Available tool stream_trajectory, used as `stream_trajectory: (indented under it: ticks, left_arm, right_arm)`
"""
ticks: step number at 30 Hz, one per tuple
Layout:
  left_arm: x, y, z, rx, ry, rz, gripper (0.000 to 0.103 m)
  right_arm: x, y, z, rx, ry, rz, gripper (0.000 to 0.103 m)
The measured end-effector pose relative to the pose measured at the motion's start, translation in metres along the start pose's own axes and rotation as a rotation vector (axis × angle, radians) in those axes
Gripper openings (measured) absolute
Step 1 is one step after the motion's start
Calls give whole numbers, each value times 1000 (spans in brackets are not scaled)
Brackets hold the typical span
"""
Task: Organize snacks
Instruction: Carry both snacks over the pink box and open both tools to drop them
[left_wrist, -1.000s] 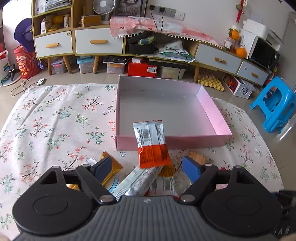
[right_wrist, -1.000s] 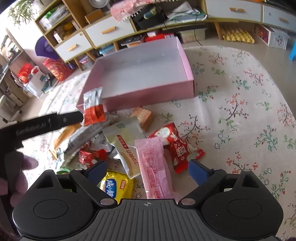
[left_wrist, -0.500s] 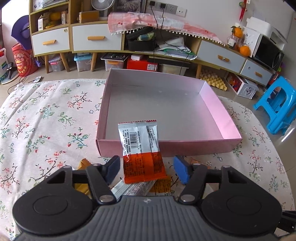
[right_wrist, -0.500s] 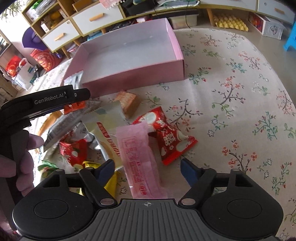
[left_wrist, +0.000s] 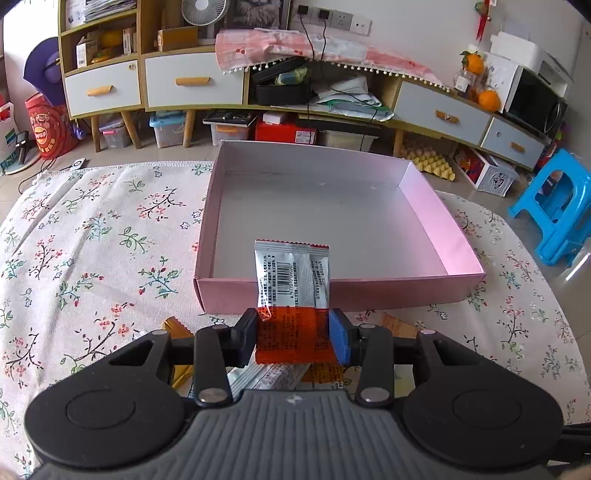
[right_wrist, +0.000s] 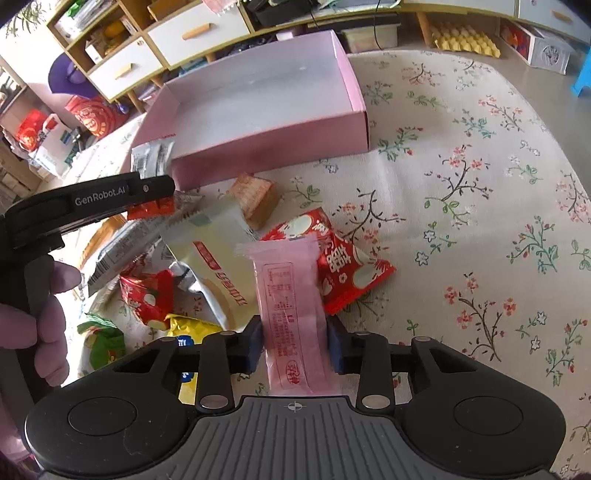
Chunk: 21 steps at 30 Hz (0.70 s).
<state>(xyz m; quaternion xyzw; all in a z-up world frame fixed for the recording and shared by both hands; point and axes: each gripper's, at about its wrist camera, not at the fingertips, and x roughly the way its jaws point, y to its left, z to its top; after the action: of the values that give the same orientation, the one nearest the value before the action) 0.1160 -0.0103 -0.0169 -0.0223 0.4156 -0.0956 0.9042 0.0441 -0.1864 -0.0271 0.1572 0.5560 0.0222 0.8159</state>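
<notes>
"GenRobot.AI" in white on side of black left gripper (right_wrist: 147, 192), seen from right wrist view. Barcode w/ digits beneath on silver-and-orange packet (left_wrist: 293, 295), digits too small to read for sure; rest of its print is tiny and unreadable. Pink packet (right_wrist: 291, 314) has a red-outlined text panel and an oval logo, characters not legible. Red packet (right_wrist: 343, 266) carries large white Chinese characters. Cream packet (right_wrist: 210, 258) has red lettering, unreadable at this angle. Yellow packet (right_wrist: 192, 328) shows a blue label, partly hidden.
</notes>
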Motion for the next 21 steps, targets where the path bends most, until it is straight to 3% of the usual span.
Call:
stream_trajectory:
  ticks: [12, 21]
  left_arm:
    - [-12, 1, 8, -21, -28, -32, 35]
    - [-9, 11, 25, -87, -38, -51, 35]
  right_arm:
    - [-31, 0, 15, 54, -86, 63, 33]
    - [-48, -4, 66, 129, -184, 105, 33]
